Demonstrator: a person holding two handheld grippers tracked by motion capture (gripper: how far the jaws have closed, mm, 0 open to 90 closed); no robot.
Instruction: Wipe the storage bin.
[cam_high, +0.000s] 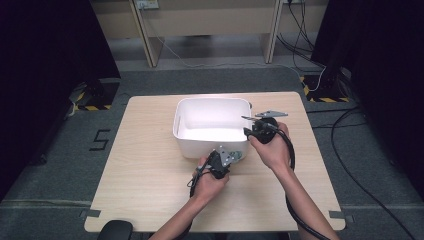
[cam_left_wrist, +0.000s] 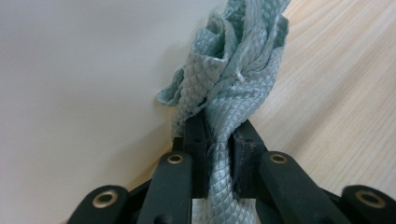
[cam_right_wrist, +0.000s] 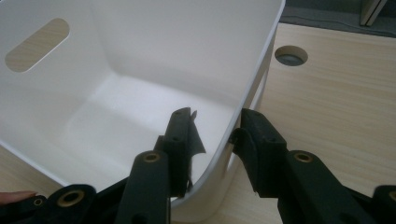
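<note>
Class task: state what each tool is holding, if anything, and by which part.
Left tool: shut on the pale green cloth, pinching a bunched fold. Right tool: straddles the white bin wall at its rim.

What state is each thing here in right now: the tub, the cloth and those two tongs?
White plastic tub: upright on the table, nothing visible inside.
Pale blue-green quilted cloth: bunched, pinched, beside the tub's outer wall.
Left tongs: shut on the cloth.
Right tongs: astride the tub's rim, one jaw inside, one outside.
</note>
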